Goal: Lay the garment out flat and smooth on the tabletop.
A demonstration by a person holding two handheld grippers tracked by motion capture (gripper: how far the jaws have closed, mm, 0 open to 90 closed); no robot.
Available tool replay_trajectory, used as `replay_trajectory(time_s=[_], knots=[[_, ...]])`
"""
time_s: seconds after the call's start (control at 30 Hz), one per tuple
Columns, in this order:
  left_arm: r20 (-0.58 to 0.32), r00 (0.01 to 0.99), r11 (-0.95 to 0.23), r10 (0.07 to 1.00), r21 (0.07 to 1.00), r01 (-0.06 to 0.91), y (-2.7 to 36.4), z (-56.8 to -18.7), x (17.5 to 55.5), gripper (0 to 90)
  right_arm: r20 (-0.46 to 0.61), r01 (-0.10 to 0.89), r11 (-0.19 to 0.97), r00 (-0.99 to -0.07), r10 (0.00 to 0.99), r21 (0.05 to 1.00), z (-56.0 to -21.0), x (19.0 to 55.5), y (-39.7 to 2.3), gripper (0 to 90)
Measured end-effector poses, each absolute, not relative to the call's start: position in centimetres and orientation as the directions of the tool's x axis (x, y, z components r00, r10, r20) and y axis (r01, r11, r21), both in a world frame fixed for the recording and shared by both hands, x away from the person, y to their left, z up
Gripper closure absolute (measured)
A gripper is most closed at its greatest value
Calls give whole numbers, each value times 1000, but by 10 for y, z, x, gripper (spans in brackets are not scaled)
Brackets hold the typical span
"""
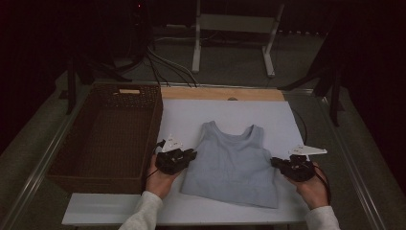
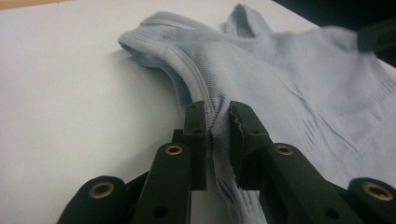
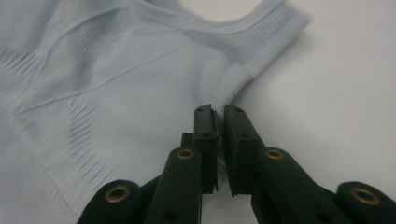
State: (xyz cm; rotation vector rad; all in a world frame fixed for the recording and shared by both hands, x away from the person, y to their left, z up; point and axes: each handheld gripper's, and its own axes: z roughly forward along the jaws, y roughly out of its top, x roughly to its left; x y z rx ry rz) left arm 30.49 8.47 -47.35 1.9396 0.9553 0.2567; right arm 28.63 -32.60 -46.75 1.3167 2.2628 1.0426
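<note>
A pale blue sleeveless top [image 1: 232,160] lies flat on the white board [image 1: 182,115], neck toward the far side. My left gripper [image 1: 192,154] is at the top's left side, just below the armhole. In the left gripper view the jaws [image 2: 218,114] are shut on a pinched ridge of the top's [image 2: 289,79] side seam. My right gripper [image 1: 274,162] is at the top's right side. Its jaws [image 3: 219,116] are shut on the fabric edge under the other armhole of the top [image 3: 116,70].
A dark woven basket [image 1: 158,115] stands left of the board, close beside my left hand. A wooden strip [image 1: 220,93] runs along the board's far edge. Cables [image 1: 163,62] and a white metal frame [image 1: 234,24] sit on the floor beyond.
</note>
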Motion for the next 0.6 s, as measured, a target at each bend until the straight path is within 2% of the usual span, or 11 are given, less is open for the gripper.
replay_trajectory(time_s=[0.17, 0.33, 0.5, 0.6], knots=[[-188, 685, -292, 704, 802, 521, 80, -478, 303, 785, 0, 578, 294, -452, 892, 761, -460, 285, -334, 844], [-194, 675, -292, 712, 792, 536, 83, -480, 302, 774, -16, 589, 318, -459, 888, 743, -466, 285, -330, 811], [-185, 666, -278, 723, 804, 525, 84, -479, 298, 555, -24, 602, 324, -451, 892, 729, -468, 282, -328, 633], [-178, 672, -270, 719, 819, 506, 85, -476, 293, 487, -12, 614, 307, -436, 900, 727, -468, 278, -329, 534]])
